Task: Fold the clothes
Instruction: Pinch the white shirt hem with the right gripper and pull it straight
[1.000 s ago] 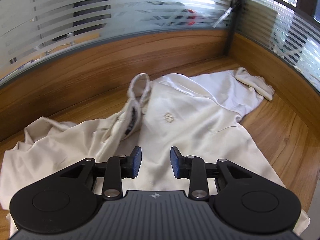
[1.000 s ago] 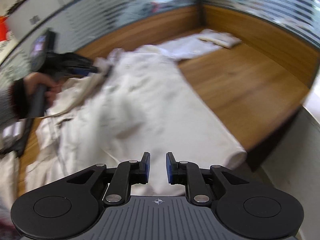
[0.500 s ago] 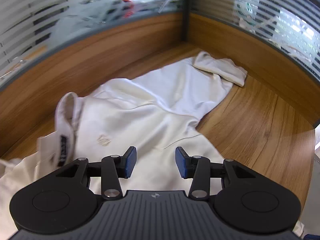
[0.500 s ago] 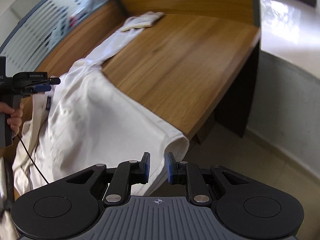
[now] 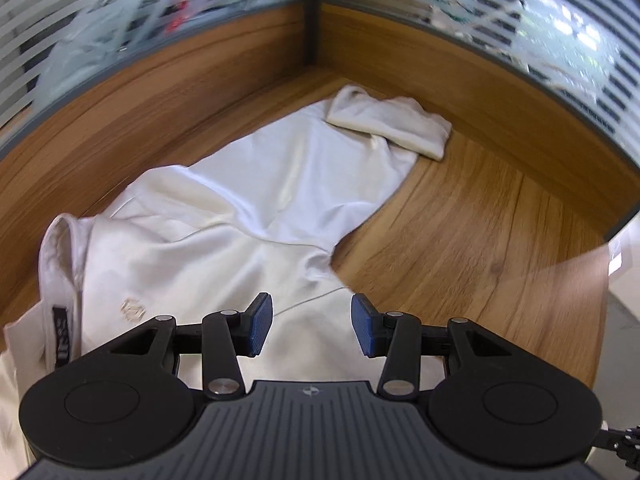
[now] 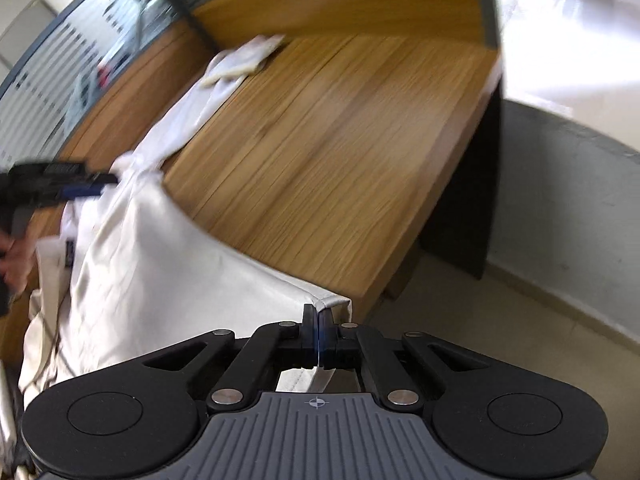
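The right tongs [image 6: 319, 334] are clamped on the white shirt [image 5: 224, 240] hem at the desk [image 6: 340, 152] edge, the left tongs [image 5: 312, 330] stand apart and empty above the shirt, so I judge the next move is gripping its shoulder for the fold

In the left wrist view the garment [image 5: 224, 232] lies on the table [image 5: 480, 240], running from lower left up to its sleeve cuff [image 5: 388, 126] near the corner of the partition [image 5: 312, 12] at upper centre. In the right wrist view the garment's hem corner [image 6: 332, 304] sits at the table's near edge, lower centre, with the floor [image 6: 500, 340] to the right.
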The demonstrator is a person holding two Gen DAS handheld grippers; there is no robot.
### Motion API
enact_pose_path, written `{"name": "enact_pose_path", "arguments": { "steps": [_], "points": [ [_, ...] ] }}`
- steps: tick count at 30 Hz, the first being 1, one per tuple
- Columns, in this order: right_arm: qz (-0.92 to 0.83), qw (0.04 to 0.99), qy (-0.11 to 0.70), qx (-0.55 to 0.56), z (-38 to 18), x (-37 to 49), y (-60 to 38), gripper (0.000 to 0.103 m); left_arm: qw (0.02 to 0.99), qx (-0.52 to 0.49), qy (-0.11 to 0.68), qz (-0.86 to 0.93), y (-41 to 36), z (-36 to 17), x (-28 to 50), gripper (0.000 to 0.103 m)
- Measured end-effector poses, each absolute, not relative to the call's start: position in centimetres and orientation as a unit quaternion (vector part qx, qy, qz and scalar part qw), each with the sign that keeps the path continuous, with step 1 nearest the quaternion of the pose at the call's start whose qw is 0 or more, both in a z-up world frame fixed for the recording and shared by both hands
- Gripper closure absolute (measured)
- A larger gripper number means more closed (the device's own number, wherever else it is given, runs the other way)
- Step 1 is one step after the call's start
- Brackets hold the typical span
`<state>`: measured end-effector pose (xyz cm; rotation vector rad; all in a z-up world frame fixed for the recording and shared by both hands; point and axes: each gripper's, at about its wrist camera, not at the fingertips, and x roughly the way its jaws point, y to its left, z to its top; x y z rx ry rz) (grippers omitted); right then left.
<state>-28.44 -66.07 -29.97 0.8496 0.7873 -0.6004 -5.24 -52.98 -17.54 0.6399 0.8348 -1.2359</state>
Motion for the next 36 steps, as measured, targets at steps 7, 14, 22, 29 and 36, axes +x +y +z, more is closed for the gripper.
{"name": "enact_pose_path", "arguments": {
  "steps": [7, 14, 22, 29, 36],
  "points": [
    [-0.259, 0.795, 0.411, 0.363, -29.1, -28.4, -66.6, 0.088, 0.725, 0.241, 0.373, -0.527, -46.3, -14.4, -2.1, 0.05],
    [-0.215, 0.808, 0.422, 0.35, -27.4, -29.2, -62.6, 0.084, 0.748, 0.218, 0.384, -0.495, -37.5, -12.2, 0.3, 0.05],
    [-0.136, 0.812, 0.425, 0.375, -28.9, -27.9, -55.9, 0.084, 0.759, 0.225, 0.404, -0.458, -28.6, -12.3, 1.6, 0.05],
    [-0.142, 0.799, 0.426, 0.399, -31.0, -27.0, -53.2, 0.082, 0.776, 0.211, 0.418, -0.421, -22.4, -12.4, 3.3, 0.05],
    [-0.149, 0.8, 0.412, 0.409, -31.6, -27.0, -52.2, 0.095, 0.793, 0.191, 0.439, -0.377, -17.3, -12.7, 4.9, 0.05]
  ]
}}
